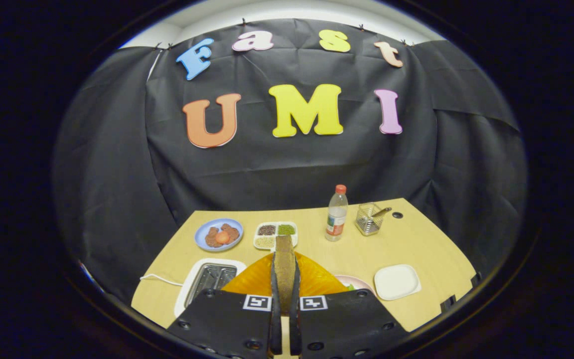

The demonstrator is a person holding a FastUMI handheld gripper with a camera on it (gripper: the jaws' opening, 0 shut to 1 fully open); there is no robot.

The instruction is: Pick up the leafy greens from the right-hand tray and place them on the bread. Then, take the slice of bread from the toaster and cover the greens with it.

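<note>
Gripper (285, 294) is pinching the bread slice (284, 264) edge-on above the orange plate (317, 279). It's a thin grip, so the slice could twist or land off the greens (350, 286).

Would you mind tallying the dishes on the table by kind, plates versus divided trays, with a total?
Plates: 4, namely blue plate, orange plate, pink plate, white plate
Divided trays: 1, the compartment tray
Total: 5
The gripper is shut on the slice of bread.

blue plate (218, 234) | divided dish (275, 235) | bottle (336, 215) | wire basket (368, 219)
</note>
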